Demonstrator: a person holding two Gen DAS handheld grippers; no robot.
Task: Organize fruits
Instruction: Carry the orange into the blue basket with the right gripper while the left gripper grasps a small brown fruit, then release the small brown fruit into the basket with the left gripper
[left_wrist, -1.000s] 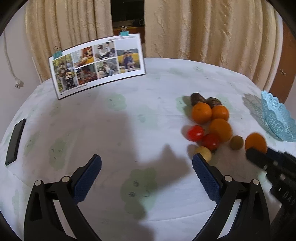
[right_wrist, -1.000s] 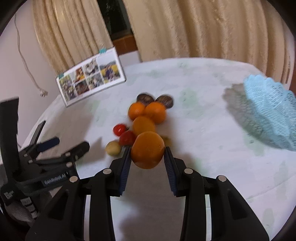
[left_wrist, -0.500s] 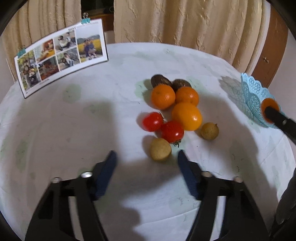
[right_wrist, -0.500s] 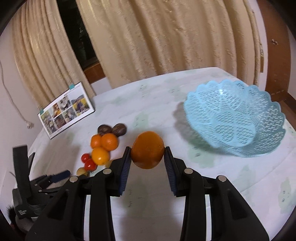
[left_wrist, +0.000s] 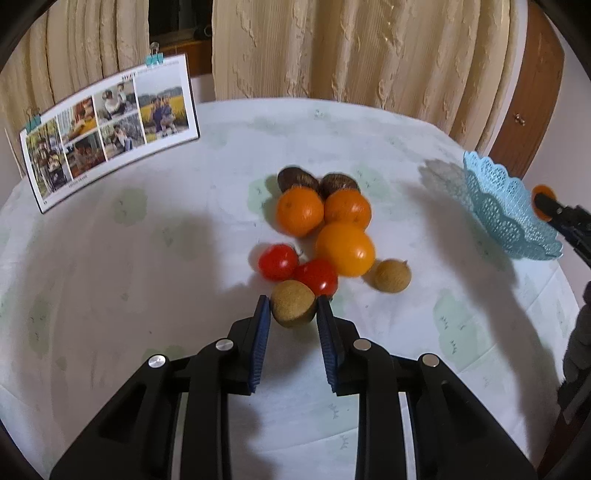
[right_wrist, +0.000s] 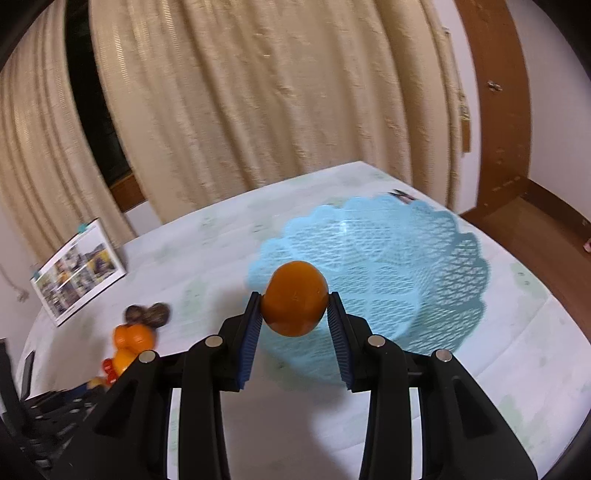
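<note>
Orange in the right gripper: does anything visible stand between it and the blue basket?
Nothing visible does. The orange, clamped in the right gripper, hangs at the near rim of the blue lattice basket, whose inside looks bare. The other fruit lie far off to the left on the table.

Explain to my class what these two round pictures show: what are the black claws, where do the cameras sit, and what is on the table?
No robot works here: a person holds a two-finger claw in each hand, with a wide-angle camera on each looking along its fingers. One picture looks out from the left gripper, which is shut on a small brown fruit at the near edge of a pile: three oranges, two tomatoes, two dark fruits behind and another brown fruit a little apart. The other looks out from the right gripper, which holds an orange in front of a light blue lace-pattern basket that looks empty. Everything lies on a pale tablecloth, with a photo card standing behind.
</note>
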